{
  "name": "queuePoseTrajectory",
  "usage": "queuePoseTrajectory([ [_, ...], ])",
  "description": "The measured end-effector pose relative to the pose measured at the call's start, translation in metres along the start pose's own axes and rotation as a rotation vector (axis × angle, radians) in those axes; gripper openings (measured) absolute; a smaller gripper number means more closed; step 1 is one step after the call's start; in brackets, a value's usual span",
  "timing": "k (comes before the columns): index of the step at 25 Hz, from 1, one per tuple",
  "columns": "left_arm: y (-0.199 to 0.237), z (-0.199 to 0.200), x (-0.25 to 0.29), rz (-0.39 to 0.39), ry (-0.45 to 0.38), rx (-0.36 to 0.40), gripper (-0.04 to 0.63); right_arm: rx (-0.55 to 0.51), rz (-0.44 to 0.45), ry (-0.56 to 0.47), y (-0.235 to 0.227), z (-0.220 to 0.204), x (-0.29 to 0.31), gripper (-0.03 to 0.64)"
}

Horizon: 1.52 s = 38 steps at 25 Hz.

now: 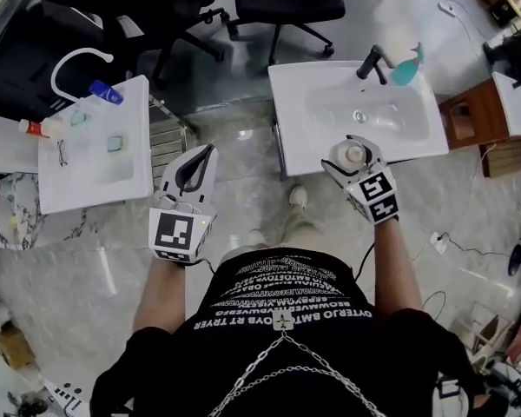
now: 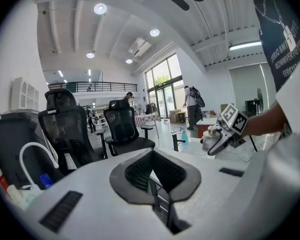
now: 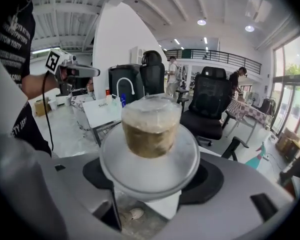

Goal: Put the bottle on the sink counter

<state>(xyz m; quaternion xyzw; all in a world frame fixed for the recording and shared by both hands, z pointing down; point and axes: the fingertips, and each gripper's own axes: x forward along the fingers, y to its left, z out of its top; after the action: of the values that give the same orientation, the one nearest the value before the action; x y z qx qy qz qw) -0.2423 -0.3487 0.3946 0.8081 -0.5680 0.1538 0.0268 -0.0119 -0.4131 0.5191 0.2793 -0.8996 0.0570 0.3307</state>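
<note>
At the white sink counter [image 1: 297,89], the right claw [image 1: 354,145] clamps the bottle [image 3: 151,129] wide; the left claw [image 1: 207,153] seems pressed together.

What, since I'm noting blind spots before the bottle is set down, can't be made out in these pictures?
The bottle, body and base: right gripper view, hidden behind its own cap and shoulder; head view, covered by the right gripper.
The small items on the left sink: head view, too small to identify.
The teal bottle: right gripper view, lower part cut off by the gripper's body.
</note>
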Motion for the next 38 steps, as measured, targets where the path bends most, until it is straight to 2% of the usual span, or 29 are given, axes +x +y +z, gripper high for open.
queuePoseTrajectory([
  [6, 0.010, -0.002, 0.039, 0.023, 0.014, -0.018, 0.006, 0.000, 0.072, 0.030, -0.012, -0.038, 0.071, 0.333],
  [9, 0.007, -0.009, 0.052, 0.034, 0.034, -0.036, 0.006, -0.030, 0.143, 0.039, -0.006, -0.062, 0.102, 0.333],
  [12, 0.002, -0.016, 0.062, 0.036, 0.052, -0.055, 0.006, -0.033, 0.203, 0.090, 0.002, -0.089, 0.129, 0.333],
  [20, -0.010, -0.039, 0.069, 0.043, 0.108, -0.097, 0.006, -0.062, 0.312, 0.164, 0.026, -0.130, 0.177, 0.333],
  [28, -0.023, -0.051, 0.064, 0.044, 0.159, -0.098, 0.005, -0.104, 0.331, 0.176, 0.039, -0.143, 0.200, 0.333],
  [38, -0.021, -0.054, 0.049, 0.068, 0.189, -0.080, 0.006, -0.147, 0.294, 0.073, 0.042, -0.140, 0.207, 0.333],
])
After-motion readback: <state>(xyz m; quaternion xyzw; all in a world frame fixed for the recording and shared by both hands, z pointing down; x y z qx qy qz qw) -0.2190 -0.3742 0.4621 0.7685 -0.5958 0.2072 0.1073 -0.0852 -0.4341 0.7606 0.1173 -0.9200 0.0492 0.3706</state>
